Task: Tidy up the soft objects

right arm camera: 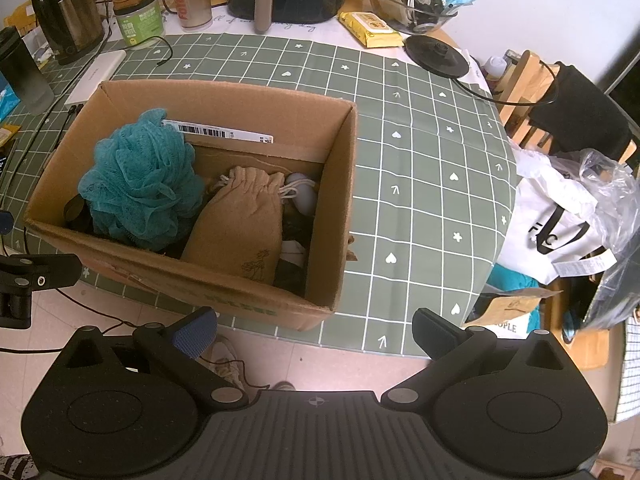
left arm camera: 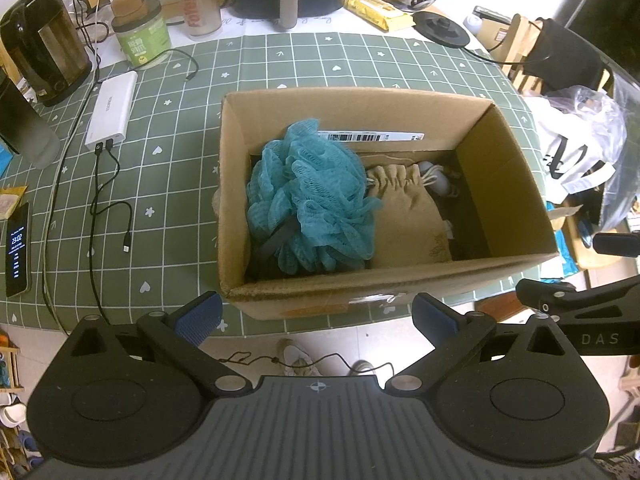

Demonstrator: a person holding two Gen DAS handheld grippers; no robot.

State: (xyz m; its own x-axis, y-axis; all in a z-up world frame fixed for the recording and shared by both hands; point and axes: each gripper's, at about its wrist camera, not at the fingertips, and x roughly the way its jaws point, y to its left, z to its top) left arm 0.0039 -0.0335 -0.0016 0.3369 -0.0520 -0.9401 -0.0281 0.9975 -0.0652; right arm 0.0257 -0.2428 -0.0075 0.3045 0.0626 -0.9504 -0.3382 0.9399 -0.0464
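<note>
Loofah (left arm camera: 310,196) and pouch (left arm camera: 404,216) are contained in the box (left arm camera: 360,108) for tidiness; both grippers (left arm camera: 316,320) (right arm camera: 314,332) are held wide, empty.

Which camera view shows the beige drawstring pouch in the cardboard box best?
The right wrist view: the beige drawstring pouch shows almost whole there, with its gathered neck and printed flower. In the left wrist view the teal bath pouf and the cardboard box near wall hide part of it.
</note>
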